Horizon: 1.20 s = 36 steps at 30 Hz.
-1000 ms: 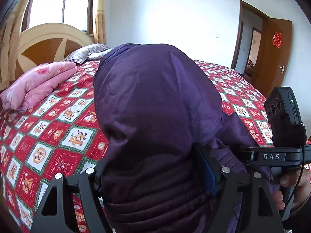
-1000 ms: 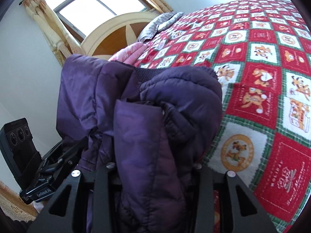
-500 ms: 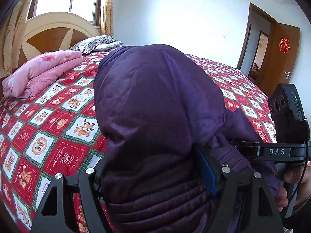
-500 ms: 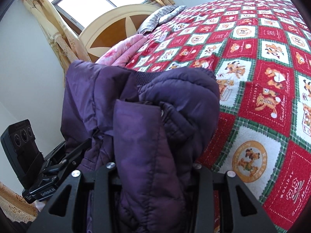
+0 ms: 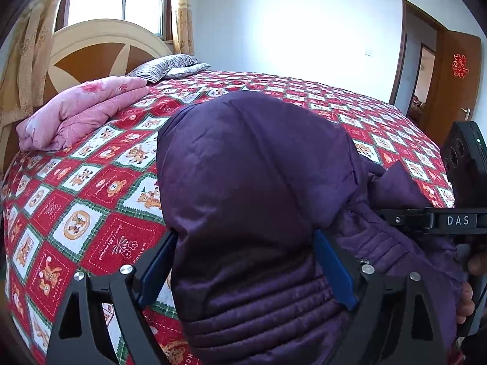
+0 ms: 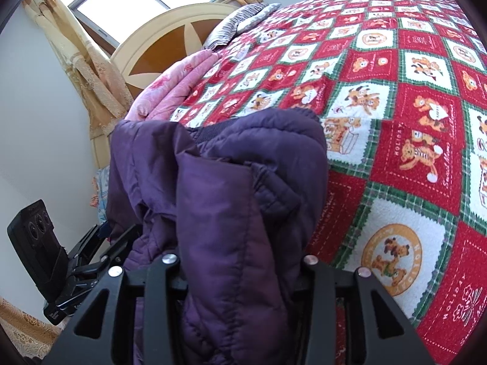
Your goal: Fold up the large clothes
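A bulky purple quilted jacket (image 5: 255, 182) fills the middle of the left wrist view, bunched between the blue pads of my left gripper (image 5: 243, 261), which is shut on it. In the right wrist view the same jacket (image 6: 231, 188) hangs folded between the fingers of my right gripper (image 6: 240, 261), which is shut on it too. Both grippers hold the jacket over the near edge of the bed (image 5: 91, 200). The right gripper's body (image 5: 456, 219) shows at the right of the left wrist view; the left gripper's body (image 6: 61, 276) shows at the lower left of the right wrist view.
The bed has a red, white and green patterned cover (image 6: 411, 152). A folded pink quilt (image 5: 79, 112) and striped pillows (image 5: 170, 67) lie by the headboard (image 5: 100, 51). A window and curtains (image 6: 79, 57) stand behind it. A brown door (image 5: 453, 79) is far right.
Both grippers have lowered with the jacket and tilted down toward the bed; more of the cover shows past it. Both grips are unchanged.
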Each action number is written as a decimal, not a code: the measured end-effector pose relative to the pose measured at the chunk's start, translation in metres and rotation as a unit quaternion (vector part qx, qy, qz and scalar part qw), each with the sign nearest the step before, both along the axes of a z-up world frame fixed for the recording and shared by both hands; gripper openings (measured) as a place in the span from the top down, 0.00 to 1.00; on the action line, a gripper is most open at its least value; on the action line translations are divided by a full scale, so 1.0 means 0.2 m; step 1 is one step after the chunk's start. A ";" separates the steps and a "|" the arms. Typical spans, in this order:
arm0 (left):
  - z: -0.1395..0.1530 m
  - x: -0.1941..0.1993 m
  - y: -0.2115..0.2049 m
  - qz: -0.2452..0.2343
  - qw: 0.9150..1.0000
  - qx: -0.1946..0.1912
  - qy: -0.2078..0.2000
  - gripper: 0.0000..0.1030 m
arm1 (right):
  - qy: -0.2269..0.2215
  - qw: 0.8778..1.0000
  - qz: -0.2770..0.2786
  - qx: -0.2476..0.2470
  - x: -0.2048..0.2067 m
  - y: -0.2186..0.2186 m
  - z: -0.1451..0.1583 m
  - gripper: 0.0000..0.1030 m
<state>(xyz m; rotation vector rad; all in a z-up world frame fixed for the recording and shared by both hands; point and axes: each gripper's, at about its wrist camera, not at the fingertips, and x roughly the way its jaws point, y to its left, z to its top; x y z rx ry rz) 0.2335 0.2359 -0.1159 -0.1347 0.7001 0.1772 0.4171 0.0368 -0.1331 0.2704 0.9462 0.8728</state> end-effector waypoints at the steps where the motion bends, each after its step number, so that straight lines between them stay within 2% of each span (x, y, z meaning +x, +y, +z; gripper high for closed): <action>1: -0.01 0.00 0.01 0.001 1.000 -0.003 0.000 0.11 | 0.001 1.000 -0.001 0.000 0.00 0.00 -0.01 0.56; 6: -0.03 0.02 0.03 0.008 1.000 -0.020 0.005 0.07 | 0.007 1.000 -0.007 -0.005 0.02 -0.01 -0.03 0.53; 13: -0.04 0.03 0.04 0.010 1.000 -0.024 0.012 0.06 | -0.001 0.999 -0.014 -0.033 0.02 0.01 -0.04 0.47; 18: -0.01 0.01 0.04 0.020 1.000 -0.014 0.012 0.05 | -0.018 0.998 -0.034 -0.055 0.01 0.01 0.00 0.35; 21: -0.01 0.01 0.03 0.023 1.000 -0.007 0.015 0.05 | -0.034 0.995 -0.044 -0.084 -0.01 0.04 0.01 0.34; 24: -0.01 0.01 0.04 0.025 0.999 -0.013 0.019 0.05 | -0.030 0.994 -0.051 -0.087 0.00 0.03 0.01 0.32; 30: 0.10 -0.11 -0.01 0.032 0.999 0.008 -0.001 0.05 | -0.081 0.990 -0.086 -0.076 -0.13 -0.04 0.16 0.31; 35: 0.29 -0.34 -0.08 0.015 0.998 0.014 -0.056 0.05 | -0.167 0.977 -0.116 -0.070 -0.42 -0.10 0.39 0.25; 36: 0.32 -0.39 -0.09 0.014 0.998 0.017 -0.067 0.05 | -0.186 0.972 -0.123 -0.072 -0.48 -0.10 0.43 0.20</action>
